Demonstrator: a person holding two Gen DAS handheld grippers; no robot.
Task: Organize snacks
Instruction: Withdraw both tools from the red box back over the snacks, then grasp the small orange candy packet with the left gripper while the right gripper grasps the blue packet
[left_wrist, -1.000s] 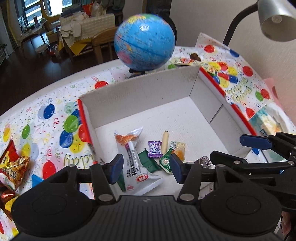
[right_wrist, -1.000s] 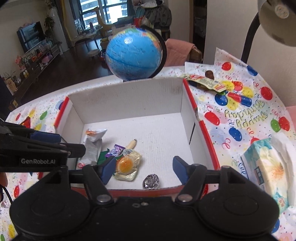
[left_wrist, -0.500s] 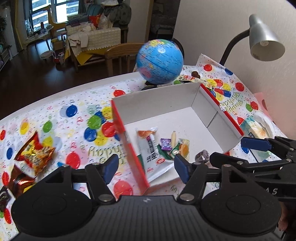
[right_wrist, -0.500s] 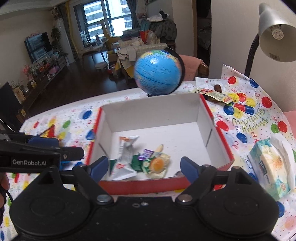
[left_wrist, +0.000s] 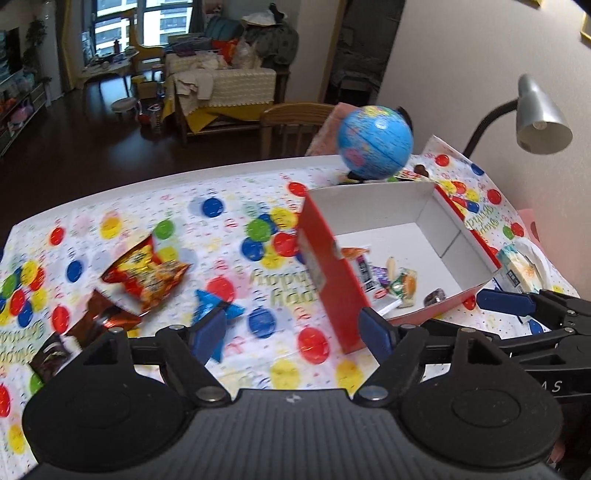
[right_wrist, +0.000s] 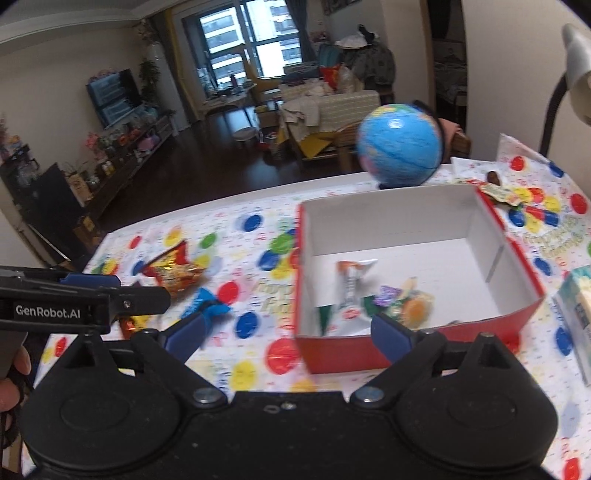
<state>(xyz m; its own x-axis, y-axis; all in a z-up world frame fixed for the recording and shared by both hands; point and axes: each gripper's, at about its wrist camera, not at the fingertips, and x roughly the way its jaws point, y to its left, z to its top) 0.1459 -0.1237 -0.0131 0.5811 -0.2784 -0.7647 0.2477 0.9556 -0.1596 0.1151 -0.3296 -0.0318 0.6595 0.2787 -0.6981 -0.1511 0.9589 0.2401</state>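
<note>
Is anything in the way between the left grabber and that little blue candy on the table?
Nothing visible. The blue-wrapped candy lies on the bare tablecloth right ahead of the left gripper, whose jaws have just been opening and stand empty. The red box sits off to its right, not between them.

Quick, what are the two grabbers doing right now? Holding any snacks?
Left hand-held gripper: open, holding nothing; its jaws have just been opening.
Right hand-held gripper: open, holding nothing; its jaws have just been opening too.
</note>
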